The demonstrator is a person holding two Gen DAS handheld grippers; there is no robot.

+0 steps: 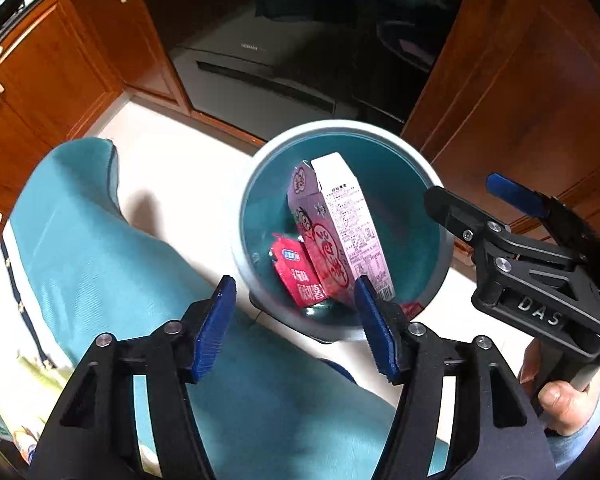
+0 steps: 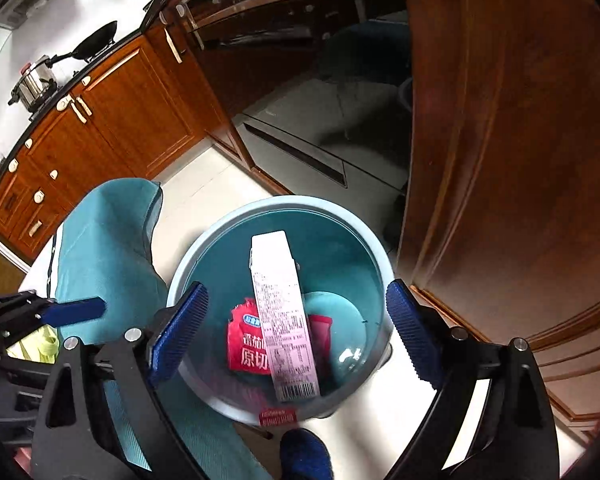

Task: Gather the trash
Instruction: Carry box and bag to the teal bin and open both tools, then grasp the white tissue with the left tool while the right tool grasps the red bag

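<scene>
Two ribbed blue pads of the left gripper point(image 1: 298, 324) are standing apart, empty, tilting steeply down over a round teal bin point(image 1: 436, 264) on the floor, where a pink carton point(image 1: 336, 232) is leaning on a red wrapper point(image 1: 296, 276).

Looking through the right wrist, the right gripper point(image 2: 298, 336) is gaping wide, holding nothing, above that smooth plastic bin point(image 2: 340, 248).

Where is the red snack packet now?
In both wrist views the red snack packet lies at the bottom of the bin, beside the pink carton.
</scene>
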